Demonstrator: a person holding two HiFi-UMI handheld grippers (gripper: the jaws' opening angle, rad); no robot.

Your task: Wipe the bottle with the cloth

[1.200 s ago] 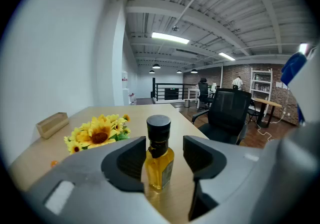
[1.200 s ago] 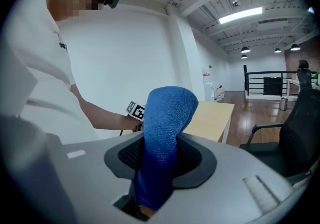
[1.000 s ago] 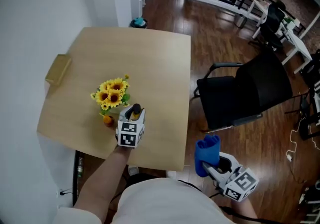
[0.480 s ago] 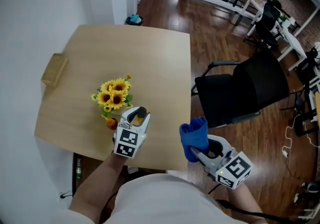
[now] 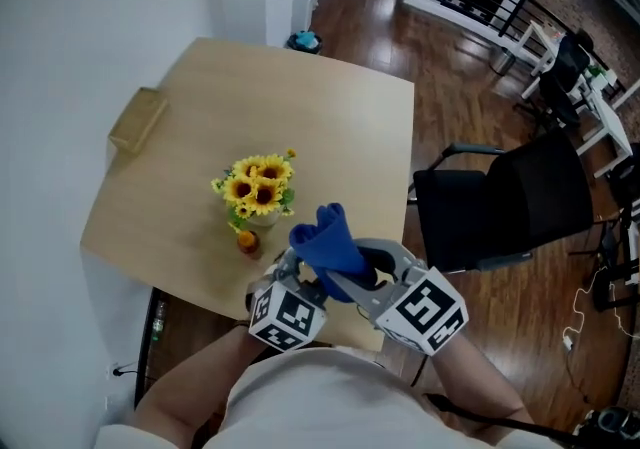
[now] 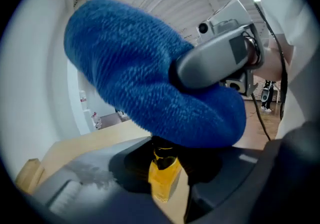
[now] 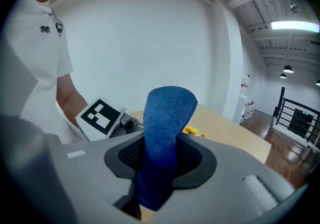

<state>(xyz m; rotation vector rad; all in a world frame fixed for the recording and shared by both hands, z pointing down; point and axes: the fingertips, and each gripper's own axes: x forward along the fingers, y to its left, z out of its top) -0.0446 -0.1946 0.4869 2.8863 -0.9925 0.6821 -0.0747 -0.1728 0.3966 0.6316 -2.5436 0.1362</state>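
Observation:
In the left gripper view a small bottle (image 6: 164, 180) of yellow liquid with a dark cap stands upright between the pads of my left gripper (image 6: 162, 168), which is shut on it. The blue cloth (image 6: 150, 88) lies on the bottle's cap. My right gripper (image 7: 160, 168) is shut on the cloth (image 7: 165, 133). In the head view both grippers meet near the table's front edge: the left gripper (image 5: 285, 287) is below the cloth (image 5: 328, 245), and the right gripper (image 5: 362, 275) comes in from the right. There the cloth hides the bottle.
A vase of sunflowers (image 5: 258, 187) stands on the wooden table (image 5: 330, 127), with a small orange thing (image 5: 247, 242) in front of it. A wooden block (image 5: 138, 120) lies at the left edge. A black chair (image 5: 510, 202) stands to the right of the table.
My right gripper has carried the cloth left from beside the table onto the top of the bottle. The left gripper has drawn the bottle back from the flowers toward the front edge.

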